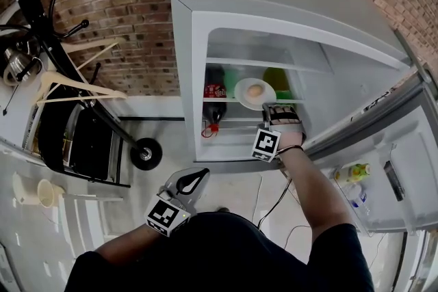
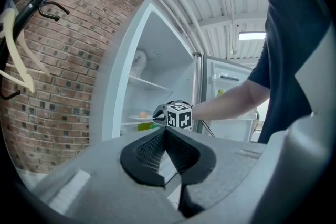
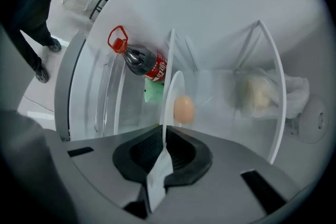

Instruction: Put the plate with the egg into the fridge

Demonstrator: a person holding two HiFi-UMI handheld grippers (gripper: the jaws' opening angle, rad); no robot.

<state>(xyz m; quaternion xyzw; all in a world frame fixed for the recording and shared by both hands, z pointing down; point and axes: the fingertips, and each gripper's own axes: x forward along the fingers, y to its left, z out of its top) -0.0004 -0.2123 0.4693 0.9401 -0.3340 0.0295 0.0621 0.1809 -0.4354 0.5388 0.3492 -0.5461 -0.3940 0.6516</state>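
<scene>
A white plate (image 1: 254, 94) carrying a brown egg (image 1: 254, 89) is inside the open fridge (image 1: 194, 65), over the middle glass shelf. My right gripper (image 1: 272, 110) is shut on the plate's near rim. In the right gripper view the plate (image 3: 171, 97) shows edge-on, with the egg (image 3: 183, 109) on it and the rim pinched in my right gripper (image 3: 164, 137). My left gripper (image 1: 198, 177) hangs shut and empty low in front of the fridge. In its own view the left gripper (image 2: 166, 135) points at the fridge, the plate (image 2: 142, 117) small and far off.
A cola bottle (image 1: 213, 103) and a green item (image 1: 277, 81) sit on the same shelf; a pale bagged item (image 3: 256, 93) lies one shelf over. The open door (image 1: 383, 167) at right holds a small bottle (image 1: 353, 172). A coat rack with hangers (image 1: 68, 82) stands left.
</scene>
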